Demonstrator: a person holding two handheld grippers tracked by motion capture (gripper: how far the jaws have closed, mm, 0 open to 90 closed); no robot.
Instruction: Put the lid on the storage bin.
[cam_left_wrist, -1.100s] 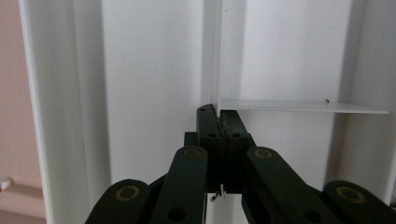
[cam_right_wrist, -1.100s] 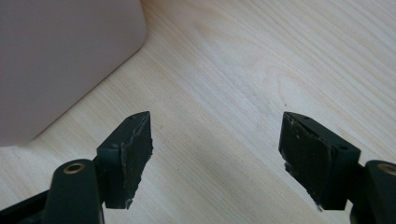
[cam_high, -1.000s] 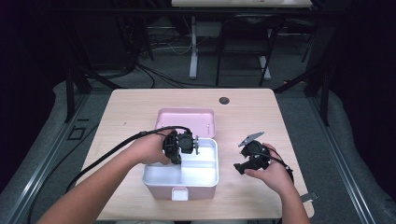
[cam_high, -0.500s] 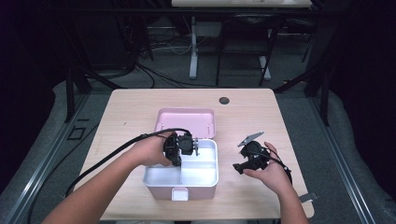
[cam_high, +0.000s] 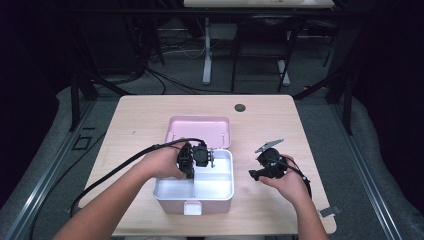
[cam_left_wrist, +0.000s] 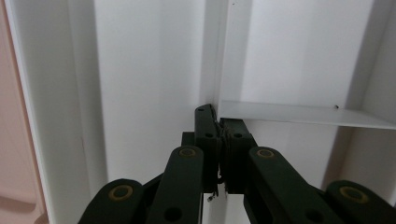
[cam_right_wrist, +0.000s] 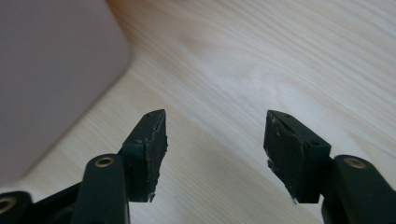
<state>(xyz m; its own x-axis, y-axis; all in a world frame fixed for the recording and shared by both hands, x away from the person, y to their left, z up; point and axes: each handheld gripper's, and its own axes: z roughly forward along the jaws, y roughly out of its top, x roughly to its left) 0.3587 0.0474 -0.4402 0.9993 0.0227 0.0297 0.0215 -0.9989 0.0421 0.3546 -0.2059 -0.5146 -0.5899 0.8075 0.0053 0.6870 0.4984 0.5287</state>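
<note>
Divider (cam_left_wrist: 299, 113) pinched between left fingers (cam_left_wrist: 207, 135)

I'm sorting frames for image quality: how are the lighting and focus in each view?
High view: table evenly lit, surroundings dark, slightly soft. Left gripper view: the white box interior is bright and nearly washed out, with soft shadows along its divider. Right gripper view: wood grain is fairly sharp, the pink box wall blurred.

Divider (cam_left_wrist: 299, 113) blocks; table (cam_high: 310, 135) free.
</note>
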